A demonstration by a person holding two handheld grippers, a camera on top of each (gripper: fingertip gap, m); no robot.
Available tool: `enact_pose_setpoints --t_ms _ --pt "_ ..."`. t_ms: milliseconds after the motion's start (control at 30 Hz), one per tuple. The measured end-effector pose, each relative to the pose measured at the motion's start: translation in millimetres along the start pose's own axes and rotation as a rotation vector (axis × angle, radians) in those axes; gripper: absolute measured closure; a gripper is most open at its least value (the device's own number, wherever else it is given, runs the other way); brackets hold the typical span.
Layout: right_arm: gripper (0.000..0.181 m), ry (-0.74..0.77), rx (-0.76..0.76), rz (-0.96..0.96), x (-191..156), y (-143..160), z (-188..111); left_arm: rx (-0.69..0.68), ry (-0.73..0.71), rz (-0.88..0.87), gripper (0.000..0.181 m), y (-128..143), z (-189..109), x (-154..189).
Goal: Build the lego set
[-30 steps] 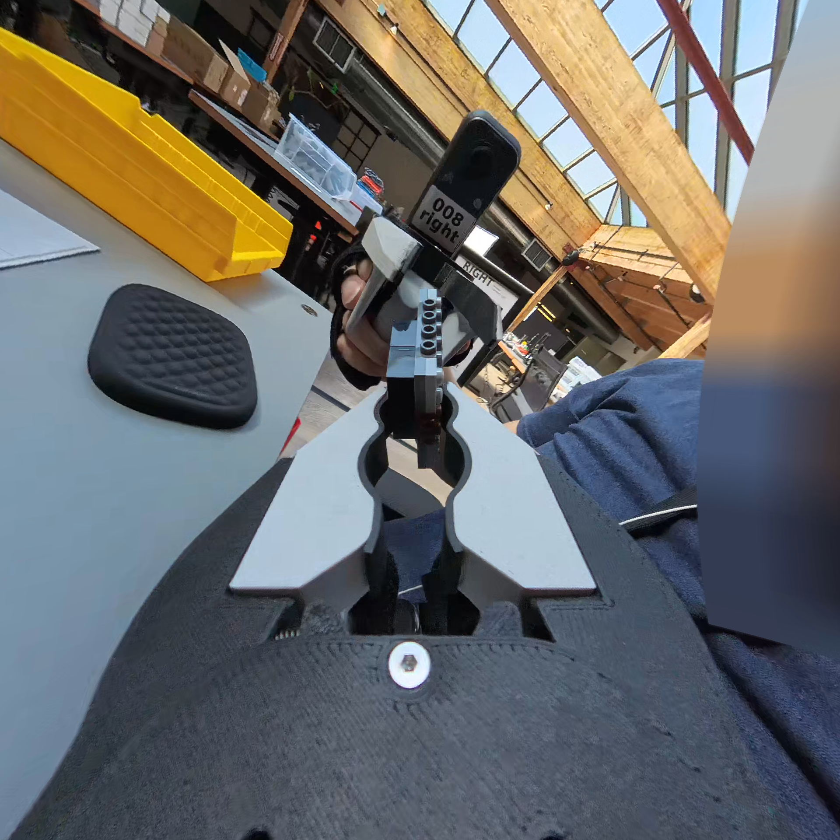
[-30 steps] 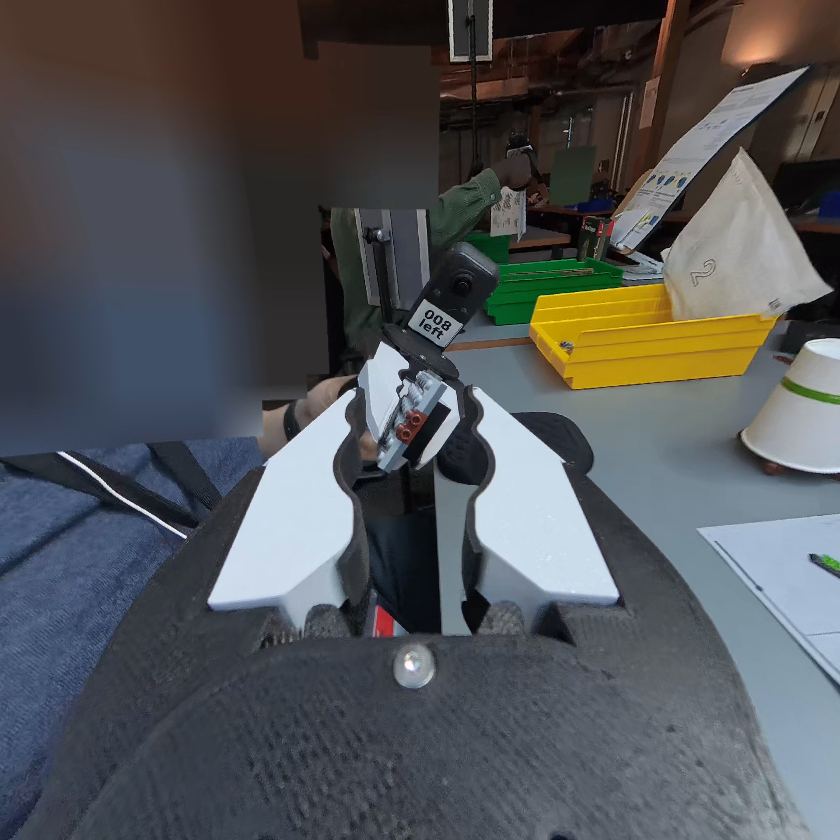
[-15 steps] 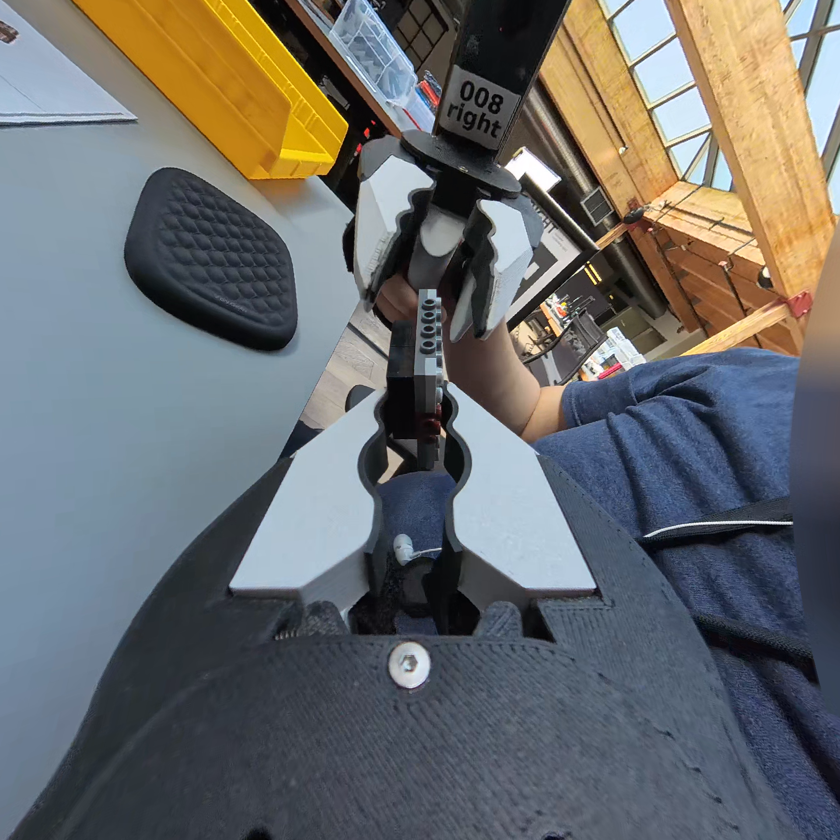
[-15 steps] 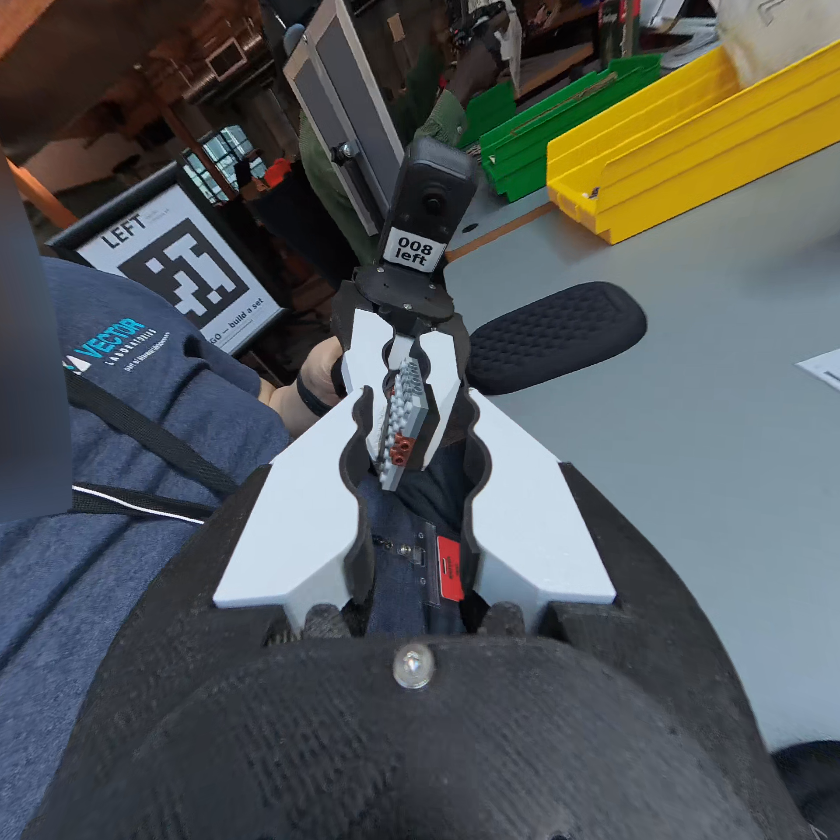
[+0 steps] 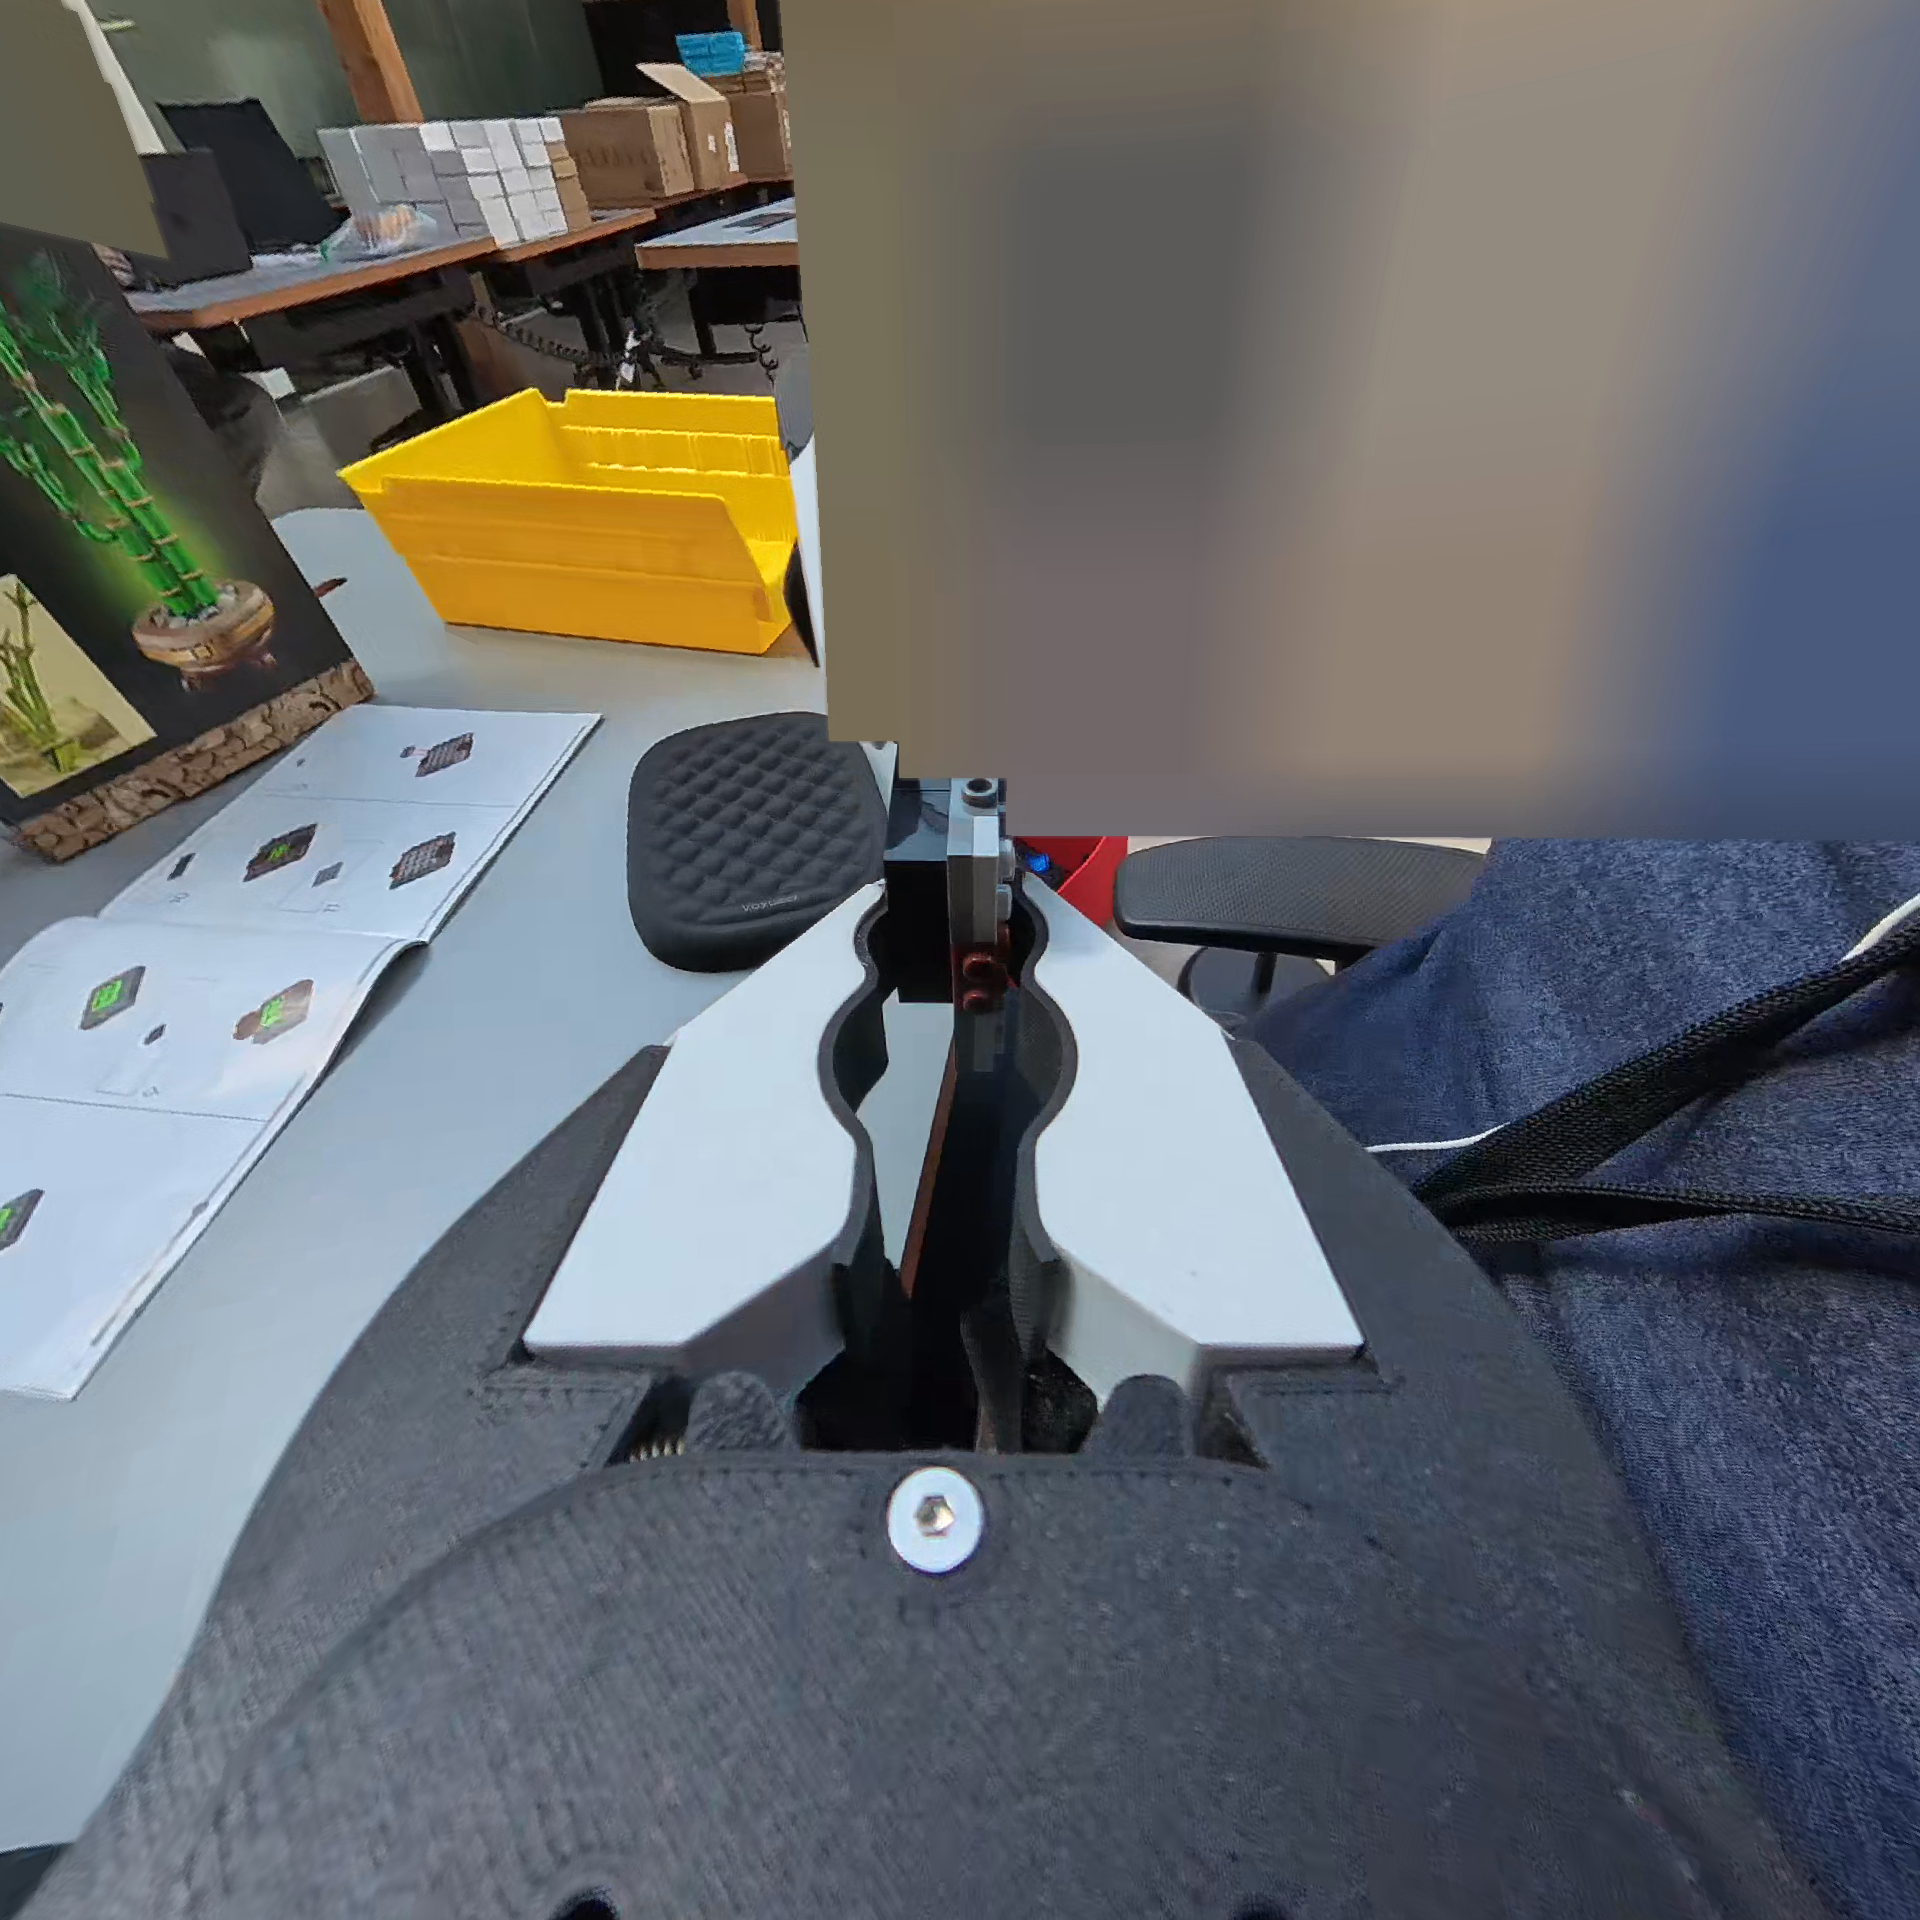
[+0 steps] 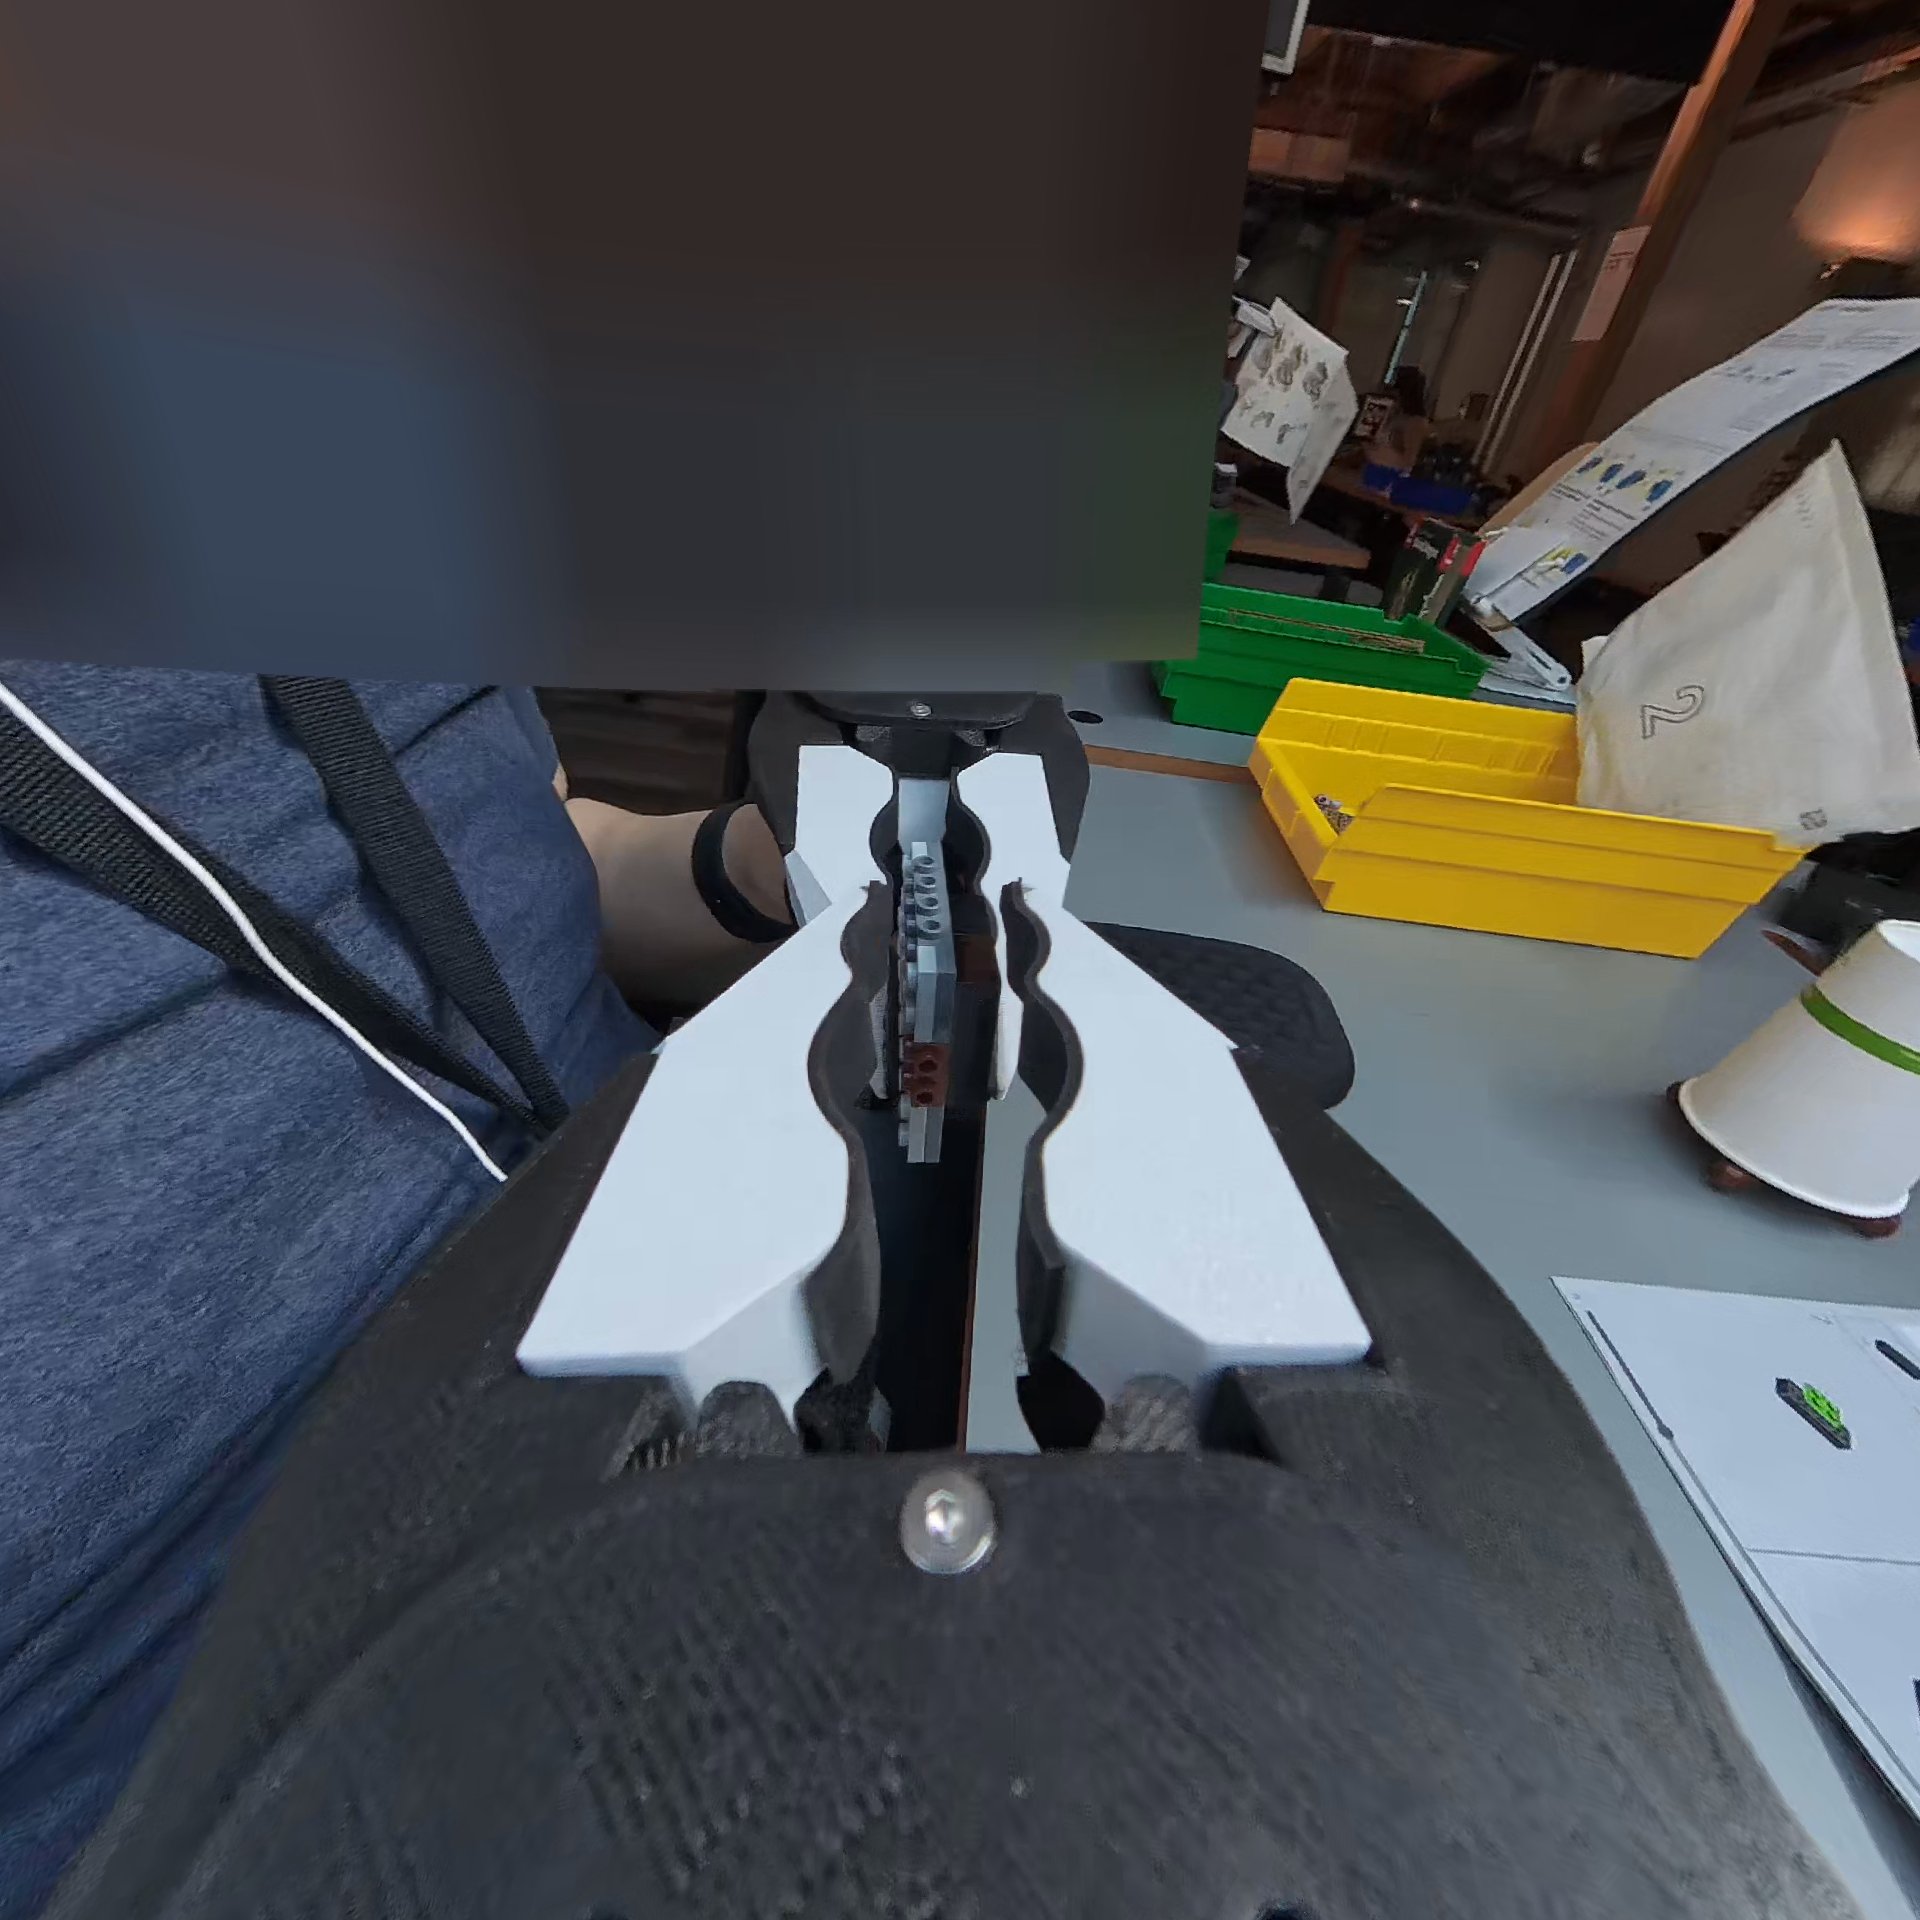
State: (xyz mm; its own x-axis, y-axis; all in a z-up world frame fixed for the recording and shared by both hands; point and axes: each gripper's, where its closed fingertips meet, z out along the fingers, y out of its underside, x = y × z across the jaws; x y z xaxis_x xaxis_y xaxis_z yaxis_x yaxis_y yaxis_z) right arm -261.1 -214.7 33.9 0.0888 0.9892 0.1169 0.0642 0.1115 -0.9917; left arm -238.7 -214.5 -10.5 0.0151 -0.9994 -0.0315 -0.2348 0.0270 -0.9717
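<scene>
The small grey, black and red lego assembly [image 5: 961, 914] is being clamped between the narrowed fingers of the left gripper [image 5: 954, 935], its top being cut off by a blur patch. The right gripper [image 6: 935, 914] is being held narrowly parted around it, contact being unclear; a black pad [image 5: 753, 831], booklet [image 5: 260, 935] and yellow bin [image 5: 592, 540] are lying beyond on the grey table [image 5: 499, 997]

black pad [image 5: 748, 831] ahead, yellow bin [image 5: 592, 530] beyond
</scene>
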Motion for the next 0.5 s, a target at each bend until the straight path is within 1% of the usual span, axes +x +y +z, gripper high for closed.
enact_pose_setpoints --t_ms 33,100,167,300,333,433,500 --pt "0.166 -0.029 -0.007 -0.018 -5.6 -1.9 0.0 0.003 -0.007 0.033 0.164 -1.9 -0.1 2.1" --pt "0.167 -0.076 -0.008 -0.062 -15.7 -6.5 0.6 -0.007 -0.020 0.093 0.164 -2.9 0.9 5.5" --pt "0.168 -0.066 -0.028 -0.100 -16.3 -7.1 2.3 -0.026 -0.031 0.126 0.163 -1.5 3.0 6.9" --pt "0.169 -0.065 -0.136 -0.129 -16.5 6.1 7.5 -0.028 -0.016 0.120 0.163 -0.8 6.0 10.6" --pt "0.172 -0.067 -0.154 -0.140 -17.4 8.6 8.6 -0.026 -0.008 0.109 0.163 -0.9 6.3 11.3" --pt "0.174 -0.055 -0.166 -0.157 -16.1 9.4 9.7 -0.025 -0.003 0.097 0.163 -0.1 6.3 10.8" --pt "0.174 -0.056 -0.175 -0.135 -15.3 10.9 10.3 -0.030 -0.014 0.103 0.163 1.0 6.3 9.2"
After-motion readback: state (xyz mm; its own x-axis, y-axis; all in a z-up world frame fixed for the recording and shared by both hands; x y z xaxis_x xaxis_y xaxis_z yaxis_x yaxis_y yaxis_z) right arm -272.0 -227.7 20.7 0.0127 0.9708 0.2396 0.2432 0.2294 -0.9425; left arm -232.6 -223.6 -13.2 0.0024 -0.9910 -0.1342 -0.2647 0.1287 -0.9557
